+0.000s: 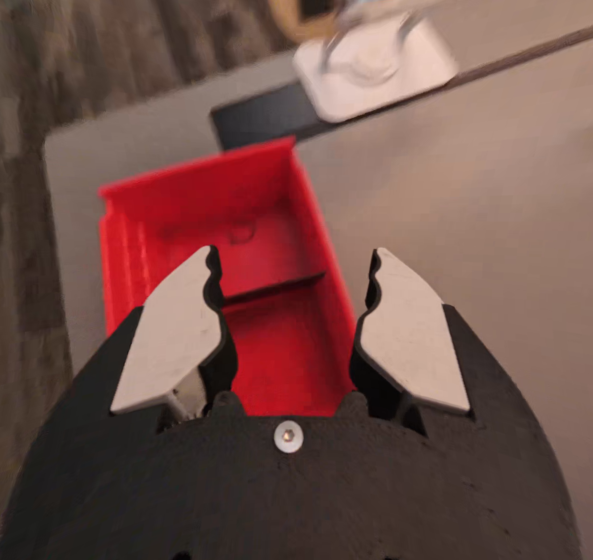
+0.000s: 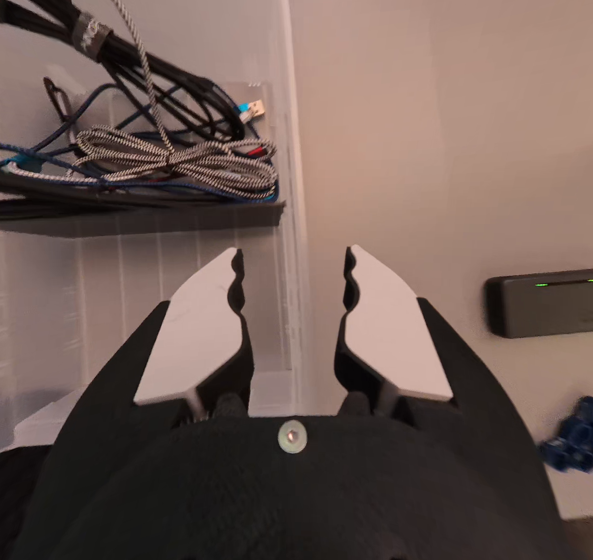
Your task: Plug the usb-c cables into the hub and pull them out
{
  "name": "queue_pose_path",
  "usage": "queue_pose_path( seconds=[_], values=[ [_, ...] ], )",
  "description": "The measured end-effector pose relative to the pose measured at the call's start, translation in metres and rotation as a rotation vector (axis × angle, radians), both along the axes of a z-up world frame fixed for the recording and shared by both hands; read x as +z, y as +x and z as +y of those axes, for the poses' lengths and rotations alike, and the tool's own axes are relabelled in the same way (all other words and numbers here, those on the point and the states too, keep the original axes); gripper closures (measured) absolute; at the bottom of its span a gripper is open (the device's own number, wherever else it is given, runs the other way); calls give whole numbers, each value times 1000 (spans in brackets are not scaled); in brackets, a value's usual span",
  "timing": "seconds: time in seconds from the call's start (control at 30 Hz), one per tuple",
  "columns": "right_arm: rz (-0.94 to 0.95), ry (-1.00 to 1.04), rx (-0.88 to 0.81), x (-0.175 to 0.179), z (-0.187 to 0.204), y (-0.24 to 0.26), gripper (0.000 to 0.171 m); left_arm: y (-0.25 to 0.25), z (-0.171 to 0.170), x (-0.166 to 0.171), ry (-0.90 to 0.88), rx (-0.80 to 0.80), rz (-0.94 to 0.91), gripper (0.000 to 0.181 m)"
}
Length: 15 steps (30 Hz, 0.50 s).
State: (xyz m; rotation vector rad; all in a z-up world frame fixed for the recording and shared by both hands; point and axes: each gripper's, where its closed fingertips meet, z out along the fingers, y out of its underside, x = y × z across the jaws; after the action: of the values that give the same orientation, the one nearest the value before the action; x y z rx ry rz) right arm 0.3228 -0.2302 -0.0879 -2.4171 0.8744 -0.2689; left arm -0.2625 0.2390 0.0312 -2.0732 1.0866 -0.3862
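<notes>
Left of the hub [image 2: 542, 304], both grippers [image 2: 293, 252] [image 1: 293, 252] are hovering released and empty, risking snagging the tangled cables [image 2: 179, 162].

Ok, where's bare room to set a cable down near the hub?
Bare tabletop runs between the clear bin and the hub. The bin is crowded with cables. The red bin looks empty.

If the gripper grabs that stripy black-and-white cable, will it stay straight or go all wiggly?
Probably wiggly. The stripy cable lies in loose, saggy loops, so it looks floppy. It is tangled with the blue cables, so they may drag along. Its braided cover probably isn't slippery.
</notes>
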Motion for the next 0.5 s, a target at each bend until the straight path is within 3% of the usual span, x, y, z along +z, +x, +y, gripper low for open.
queue_pose_path(
  seconds=[0.07, 0.1, 0.23, 0.43, 0.5],
  values=[
    [111, -23, 10, -23, -3, -12, 123, -43, 17, -30, -104, 115, 80, 97],
    [183, -72, 15, -30, -7, -19, 140, -61, 23, -44, -147, 164, 95, 95],
    [265, -73, -29, -31, -8, -19, 154, -115, 48, -73, -220, 301, 157, 98],
    [321, -131, -43, -36, 6, -10, 148, -166, 64, -88, -258, 482, 170, 107],
    [256, -63, -105, -35, 16, 1, 156, -177, 62, -103, -306, 506, 209, 107]
  ],
)
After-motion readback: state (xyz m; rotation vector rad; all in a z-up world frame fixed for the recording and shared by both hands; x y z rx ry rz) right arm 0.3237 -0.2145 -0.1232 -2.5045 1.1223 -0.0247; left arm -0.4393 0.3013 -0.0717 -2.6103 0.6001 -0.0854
